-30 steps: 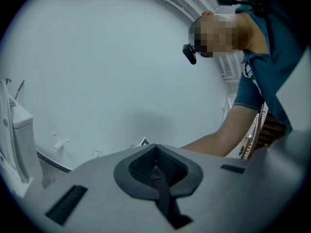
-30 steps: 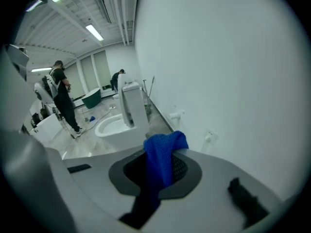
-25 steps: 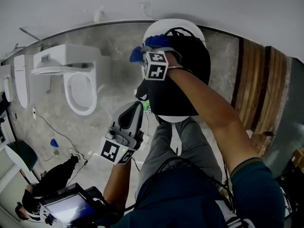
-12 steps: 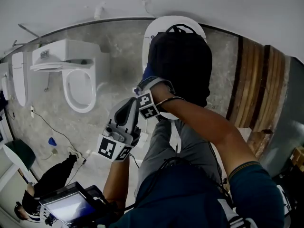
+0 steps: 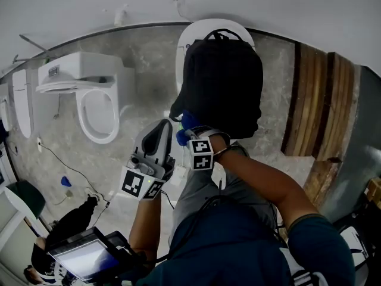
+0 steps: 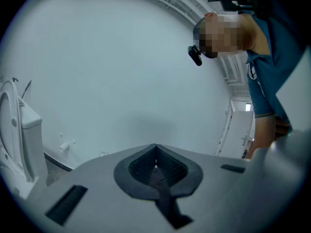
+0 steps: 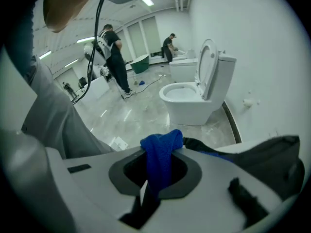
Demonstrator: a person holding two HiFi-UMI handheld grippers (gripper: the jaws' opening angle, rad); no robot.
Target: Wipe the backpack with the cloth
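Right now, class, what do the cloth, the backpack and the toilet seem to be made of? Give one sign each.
Cloth: blue, fuzzy pile, likely microfibre or terry.
Backpack: black, matte, slumping softly, probably woven synthetic fabric.
Toilet: white, glossy with highlights, probably glazed ceramic.

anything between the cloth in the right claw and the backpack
Nothing visible does. The right claw is shut on the blue cloth, which sits right at the lower left edge of the black backpack, with no other object between them.

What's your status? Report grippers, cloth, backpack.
Left gripper shut, empty, held aside. Right gripper shut on cloth, at lower edge of backpack. Backpack sits on toilet. Nothing blocking.
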